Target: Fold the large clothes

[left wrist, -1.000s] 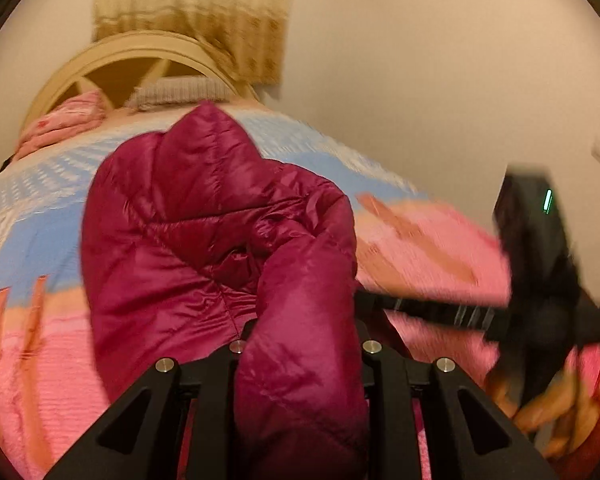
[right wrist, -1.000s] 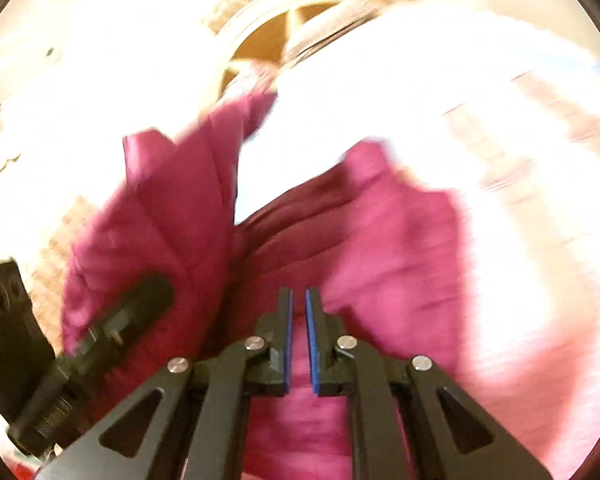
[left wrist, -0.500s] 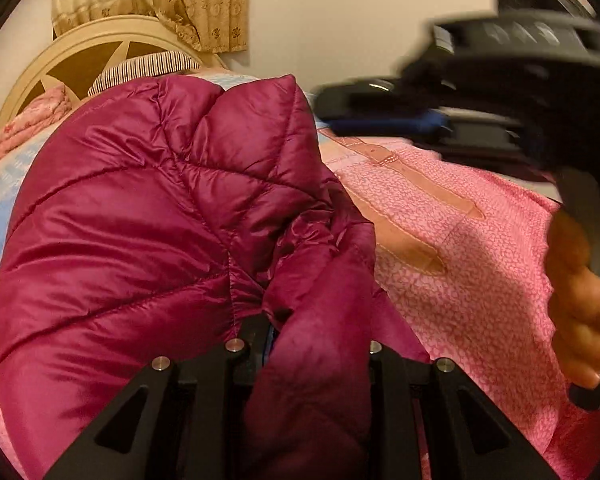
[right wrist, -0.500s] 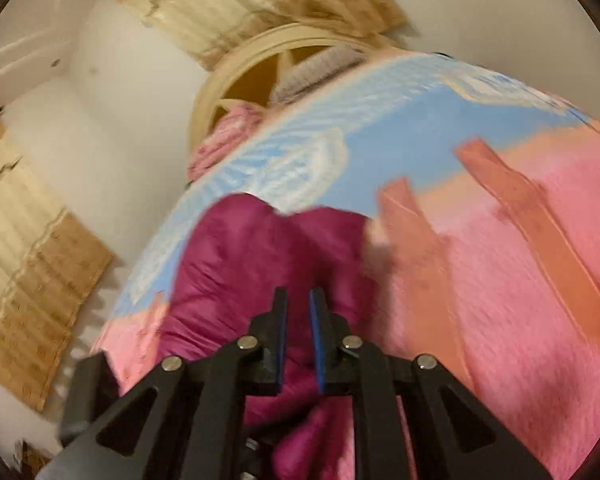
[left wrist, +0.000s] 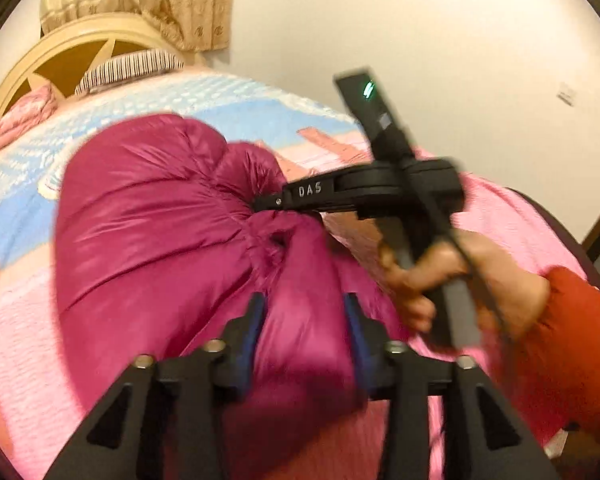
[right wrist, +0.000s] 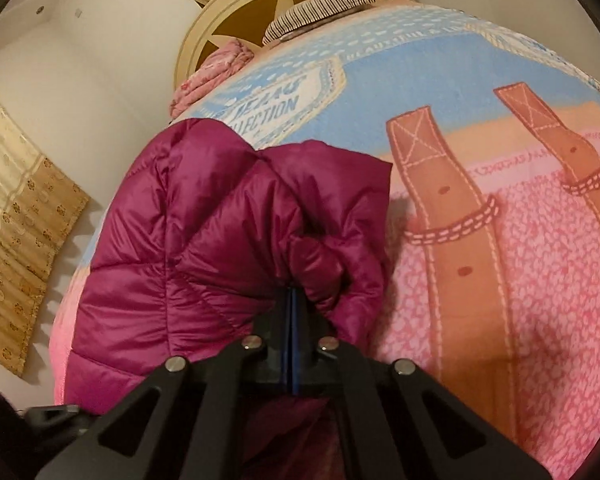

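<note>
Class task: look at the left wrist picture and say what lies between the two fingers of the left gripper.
A fold of the magenta puffer jacket lies between the left gripper fingers, whose jaws have just been opening. The left wrist view shows it.

A magenta quilted puffer jacket (right wrist: 204, 248) lies bunched and partly folded on the bed (right wrist: 540, 280), its shiny fabric puckered into a knot near the middle.

The left wrist view is motion-blurred, so whether the left gripper's (left wrist: 304, 320) pads press the puffer jacket's (left wrist: 148, 232) fold cannot be told, the red sleeve (left wrist: 572, 344) is cut off at four o'clock, and the jacket hides the right gripper's (right wrist: 292, 300) fingertips.
</note>
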A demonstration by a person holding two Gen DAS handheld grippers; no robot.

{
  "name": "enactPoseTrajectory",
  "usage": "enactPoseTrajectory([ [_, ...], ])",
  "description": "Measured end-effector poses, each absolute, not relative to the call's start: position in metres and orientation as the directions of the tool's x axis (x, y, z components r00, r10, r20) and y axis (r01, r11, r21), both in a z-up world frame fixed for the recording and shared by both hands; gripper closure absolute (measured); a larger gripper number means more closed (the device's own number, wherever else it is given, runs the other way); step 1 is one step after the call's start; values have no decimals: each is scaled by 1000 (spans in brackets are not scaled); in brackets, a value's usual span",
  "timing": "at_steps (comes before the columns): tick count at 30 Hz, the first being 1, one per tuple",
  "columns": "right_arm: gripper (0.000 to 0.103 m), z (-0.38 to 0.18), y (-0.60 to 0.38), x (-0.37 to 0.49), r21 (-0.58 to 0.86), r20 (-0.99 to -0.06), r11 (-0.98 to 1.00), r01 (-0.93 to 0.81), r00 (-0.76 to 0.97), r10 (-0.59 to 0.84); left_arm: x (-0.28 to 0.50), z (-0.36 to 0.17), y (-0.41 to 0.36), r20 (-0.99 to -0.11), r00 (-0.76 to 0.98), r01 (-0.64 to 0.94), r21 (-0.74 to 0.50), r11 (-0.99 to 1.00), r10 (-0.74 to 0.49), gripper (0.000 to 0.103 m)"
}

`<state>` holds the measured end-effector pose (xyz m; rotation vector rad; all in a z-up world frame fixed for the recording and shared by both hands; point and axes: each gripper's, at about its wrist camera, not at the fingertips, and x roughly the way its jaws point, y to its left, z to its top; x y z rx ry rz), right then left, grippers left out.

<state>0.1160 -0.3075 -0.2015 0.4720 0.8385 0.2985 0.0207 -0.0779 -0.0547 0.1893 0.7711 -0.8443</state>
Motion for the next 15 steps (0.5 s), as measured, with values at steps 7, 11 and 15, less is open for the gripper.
enactPoseTrajectory([
  [7, 103, -202, -310, 112, 506, -634, 861, -59, 652, 417, 75, -17, -10, -582, 566, 585, -216, 782, -584, 30],
  [11, 103, -200, -305, 109, 478, -642, 876, -63, 656, 397, 154, -20, -3, -641, 604, 382, -289, 878, -474, 30],
  [15, 103, -200, -305, 108, 477, -641, 877, -63, 658, 396, 194, -56, -27, -707, 555, 316, -309, 897, -439, 30],
])
